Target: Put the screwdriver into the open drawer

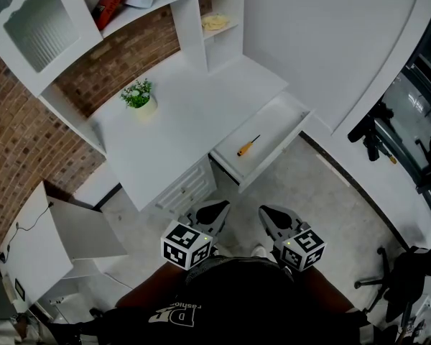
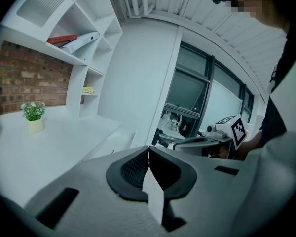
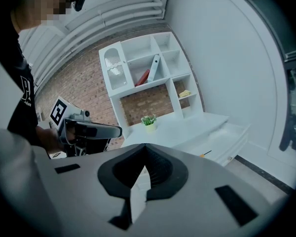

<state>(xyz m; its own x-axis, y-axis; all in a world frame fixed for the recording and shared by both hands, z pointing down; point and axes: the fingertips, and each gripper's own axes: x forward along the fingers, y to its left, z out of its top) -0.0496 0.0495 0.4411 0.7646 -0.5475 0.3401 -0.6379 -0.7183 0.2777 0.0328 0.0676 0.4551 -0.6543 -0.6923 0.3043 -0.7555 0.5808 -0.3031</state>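
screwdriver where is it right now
In the head view, the screwdriver lies inside the open drawer at the right end of the desk, well right of the plant.

Screwdriver in drawer, right of desk; plant on desk

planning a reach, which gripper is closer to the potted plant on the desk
Left. The left gripper is below and right of the potted plant in the head view; the right gripper is further right still.
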